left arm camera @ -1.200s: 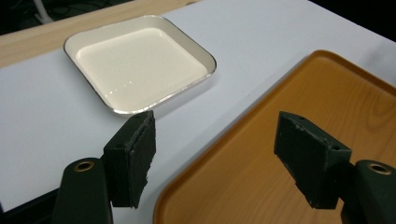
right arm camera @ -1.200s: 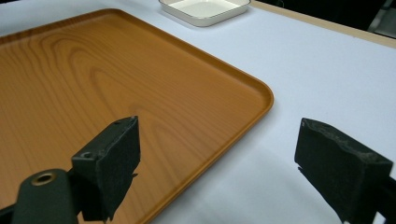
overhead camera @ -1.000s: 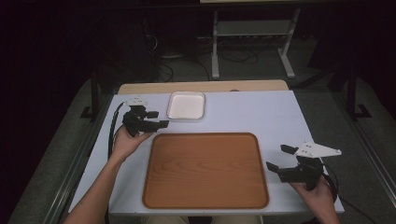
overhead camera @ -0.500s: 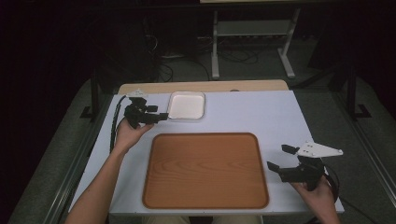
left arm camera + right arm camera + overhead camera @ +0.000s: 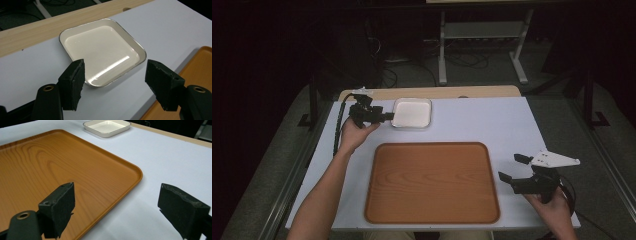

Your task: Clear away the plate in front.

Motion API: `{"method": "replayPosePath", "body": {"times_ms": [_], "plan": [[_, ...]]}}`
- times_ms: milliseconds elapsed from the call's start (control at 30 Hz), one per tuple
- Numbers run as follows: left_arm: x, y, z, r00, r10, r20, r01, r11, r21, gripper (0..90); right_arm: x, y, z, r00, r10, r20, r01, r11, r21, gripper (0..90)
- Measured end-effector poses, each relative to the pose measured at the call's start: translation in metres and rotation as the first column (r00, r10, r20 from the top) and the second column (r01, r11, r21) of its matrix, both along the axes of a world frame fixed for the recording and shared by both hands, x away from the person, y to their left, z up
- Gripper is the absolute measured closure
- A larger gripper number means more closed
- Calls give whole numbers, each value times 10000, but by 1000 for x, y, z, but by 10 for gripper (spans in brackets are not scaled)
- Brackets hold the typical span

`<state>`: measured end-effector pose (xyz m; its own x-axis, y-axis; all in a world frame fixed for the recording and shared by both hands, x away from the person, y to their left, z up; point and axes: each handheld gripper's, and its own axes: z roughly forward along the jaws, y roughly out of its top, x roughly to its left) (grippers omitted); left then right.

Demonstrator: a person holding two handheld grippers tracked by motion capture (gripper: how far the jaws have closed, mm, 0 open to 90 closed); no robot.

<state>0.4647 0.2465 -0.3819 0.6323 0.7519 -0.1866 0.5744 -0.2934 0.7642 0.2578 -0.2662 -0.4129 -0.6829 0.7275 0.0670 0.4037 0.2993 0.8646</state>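
White square dish [image 5: 412, 112] lying empty on the pale table [image 5: 472, 122], just beyond the far left corner of the wooden tray [image 5: 432, 182] and apart from it. Left gripper [image 5: 388, 118], held in the left hand [image 5: 354, 135], level at the dish's left rim, its tips close against the rim; whether they touch cannot be told. In the left gripper view its jaws stand spread to either side of the dish's near corner [image 5: 100, 83], with no pad pressing on it. Right gripper [image 5: 513, 167], held in the right hand [image 5: 554, 210], beside the tray's right edge near its front corner; jaws spread wide, nothing between them, the tray's corner [image 5: 136, 173] showing between the pads.
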Motion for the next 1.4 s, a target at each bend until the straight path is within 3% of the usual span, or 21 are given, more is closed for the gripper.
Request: {"method": "replayPosePath", "body": {"times_ms": [267, 467, 533, 667, 733, 833, 1000, 1100, 1400], "plan": [[16, -2, 0, 9993, 341, -178, -341, 9994, 36, 342, -1, -1, 2, 10000, -46, 58, 46, 10000, -67, 135], [26, 0, -13, 9960, 678, -581, -678, 9977, 10, 375, -2, -2, 3, 9999, -74, 114, 75, 9999, -95, 135], [33, -1, -20, 9928, 805, -884, -793, 9967, 178, 390, -3, -2, 3, 9999, -92, 81, 93, 9999, -119, 135], [39, -4, -22, 9912, 1035, -827, -1021, 9946, 206, 435, -3, -1, 3, 9999, -106, 85, 108, 9997, -207, 135], [47, -9, -25, 9869, 1169, -1112, -1140, 9930, 321, 467, -3, 0, 3, 9999, -117, 80, 118, 9996, -237, 135], [51, -13, -27, 9852, 1247, -1173, -1164, 9903, 754, 482, -2, 0, 2, 9999, -132, 57, 134, 9995, -296, 135], [57, -14, -37, 9790, 1487, -1396, -1385, 9871, 800, 536, -2, 1, 1, 9999, -127, -2, 127, 9992, -383, 135], [61, -14, -47, 9714, 1702, -1657, -1533, 9820, 1103, 566, -2, 1, 1, 9999, -123, -8, 123, 9992, -374, 135], [65, -18, -58, 9595, 1954, -2030, -1771, 9786, 1047, 624, -2, 1, 0, 9999, -146, -66, 144, 9992, -368, 135]]}}
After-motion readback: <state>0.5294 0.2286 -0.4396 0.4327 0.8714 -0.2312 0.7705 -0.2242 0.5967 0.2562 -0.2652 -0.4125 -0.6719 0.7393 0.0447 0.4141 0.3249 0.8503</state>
